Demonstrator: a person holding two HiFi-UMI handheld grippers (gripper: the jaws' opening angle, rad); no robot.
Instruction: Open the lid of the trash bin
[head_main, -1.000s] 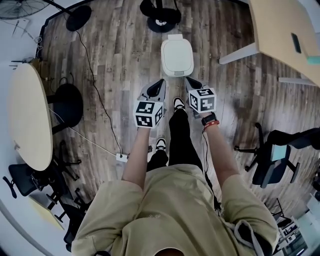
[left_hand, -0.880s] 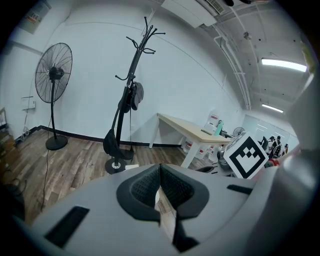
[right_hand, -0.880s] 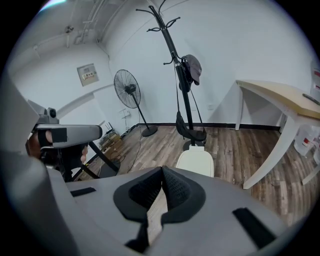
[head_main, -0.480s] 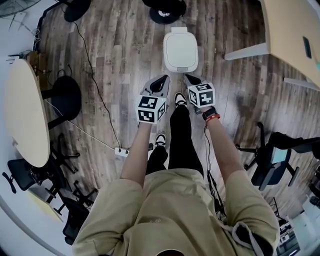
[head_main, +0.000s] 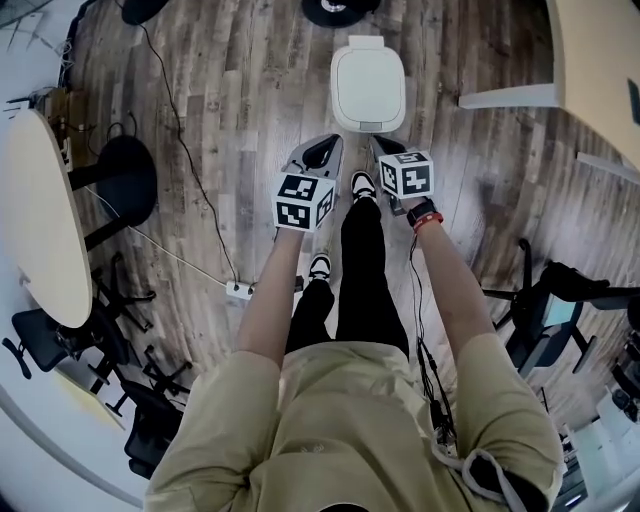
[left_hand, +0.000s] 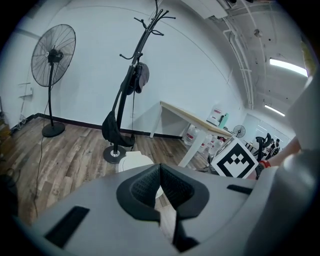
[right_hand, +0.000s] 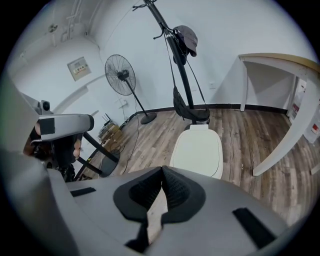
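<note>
The white trash bin (head_main: 368, 88) stands on the wood floor ahead of the person's feet, and its lid lies flat and closed. It shows whole in the right gripper view (right_hand: 197, 150) and partly behind the jaws in the left gripper view (left_hand: 134, 161). My left gripper (head_main: 325, 150) is held just short of the bin's near left corner, and my right gripper (head_main: 380, 148) is held just short of its near edge. Neither touches it. Both are shut with nothing between the jaws, as the left gripper (left_hand: 160, 167) and right gripper (right_hand: 162, 170) show in their own views.
A round table (head_main: 40, 220) and a black stool (head_main: 125, 180) stand at the left. A desk (head_main: 600, 60) is at the upper right, office chairs (head_main: 560, 300) at the right. A cable and power strip (head_main: 238, 290) lie on the floor. A coat stand (left_hand: 132, 85) and fan (left_hand: 52, 55) stand behind the bin.
The person has stepped toward the bin. Both grippers have moved forward and now sit closer to its near edge. The lid has stayed closed.
</note>
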